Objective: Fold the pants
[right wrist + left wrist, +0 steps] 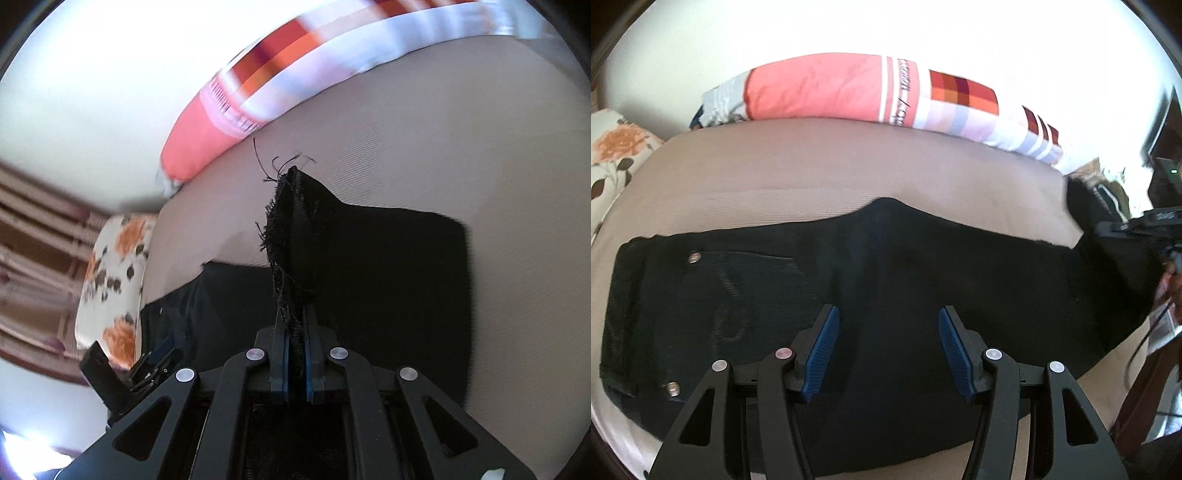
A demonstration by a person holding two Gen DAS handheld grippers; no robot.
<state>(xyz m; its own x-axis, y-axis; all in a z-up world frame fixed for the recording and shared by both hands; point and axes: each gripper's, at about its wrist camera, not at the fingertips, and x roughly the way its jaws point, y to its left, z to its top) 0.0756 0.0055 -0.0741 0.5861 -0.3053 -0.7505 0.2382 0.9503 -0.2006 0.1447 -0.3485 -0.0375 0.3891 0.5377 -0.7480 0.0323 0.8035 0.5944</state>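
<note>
A bed with a taupe ribbed cover point(827, 166) carries black denim pants point(886, 280) spread beneath the left gripper point(886, 325); beyond them lies a coral-and-checked pillow point(820, 88), a white orange-flowered pillow point(617, 147) far left.

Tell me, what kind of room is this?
Probably a bedroom. The black pants lie on what looks like a bed, with a striped pillow along its far edge and a flowered pillow at one end.
</note>
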